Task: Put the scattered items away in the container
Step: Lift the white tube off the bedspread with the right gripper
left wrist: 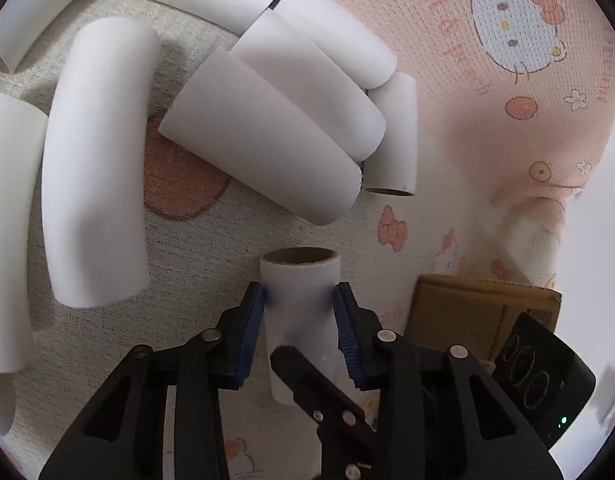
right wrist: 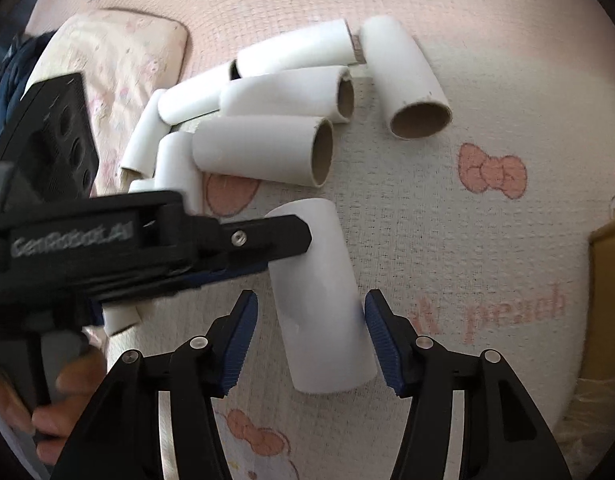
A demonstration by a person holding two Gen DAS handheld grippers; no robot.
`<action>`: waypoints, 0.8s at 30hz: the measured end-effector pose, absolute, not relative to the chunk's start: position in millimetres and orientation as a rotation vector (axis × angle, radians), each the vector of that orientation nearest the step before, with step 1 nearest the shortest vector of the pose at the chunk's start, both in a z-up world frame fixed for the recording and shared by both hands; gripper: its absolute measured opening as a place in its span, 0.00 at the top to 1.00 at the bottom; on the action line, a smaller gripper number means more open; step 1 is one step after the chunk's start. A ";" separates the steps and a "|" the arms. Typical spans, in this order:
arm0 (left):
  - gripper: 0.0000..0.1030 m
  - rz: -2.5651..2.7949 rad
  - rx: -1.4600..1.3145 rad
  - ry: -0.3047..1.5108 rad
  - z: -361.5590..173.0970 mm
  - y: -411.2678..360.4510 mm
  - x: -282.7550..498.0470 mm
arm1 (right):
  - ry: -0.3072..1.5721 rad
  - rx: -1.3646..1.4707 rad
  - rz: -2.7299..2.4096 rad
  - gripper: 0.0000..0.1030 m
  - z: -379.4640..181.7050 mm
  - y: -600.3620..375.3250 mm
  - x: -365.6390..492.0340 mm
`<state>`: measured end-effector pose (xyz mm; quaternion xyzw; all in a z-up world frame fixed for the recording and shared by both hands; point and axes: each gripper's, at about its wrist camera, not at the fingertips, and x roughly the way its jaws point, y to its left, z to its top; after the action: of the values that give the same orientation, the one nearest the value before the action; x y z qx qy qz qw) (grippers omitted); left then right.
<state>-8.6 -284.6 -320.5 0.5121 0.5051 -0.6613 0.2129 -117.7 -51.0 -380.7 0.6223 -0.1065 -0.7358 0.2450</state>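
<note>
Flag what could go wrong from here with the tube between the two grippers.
1. Both the left gripper and the right gripper straddle the same white tube; closing together, their fingers may collide.
2. The smooth round tube could roll or squirt out.
3. Lifting may knock the tube pile close behind.

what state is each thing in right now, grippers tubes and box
left gripper: shut on the near tube
right gripper: open, straddling the near tube
near tube: lying on the sheet, gripped at one end
other tubes: lying loosely piled, outside the box
cardboard box: partly in view, inside hidden
</note>
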 end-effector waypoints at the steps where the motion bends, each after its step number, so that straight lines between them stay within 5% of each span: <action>1: 0.62 -1.847 1.415 1.384 -319.4 -282.2 -9.9 | -0.296 1.703 -2.010 0.55 -382.5 -49.5 -118.5; 24: 0.67 -2.008 1.389 1.304 -269.1 -219.6 -2.8 | -0.588 1.642 -2.046 0.57 -357.0 14.9 -73.1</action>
<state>-2.8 -219.6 -269.1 0.4931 0.4630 -0.7128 0.1856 -73.1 14.9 -357.0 0.5951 -0.2129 -0.7417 0.2245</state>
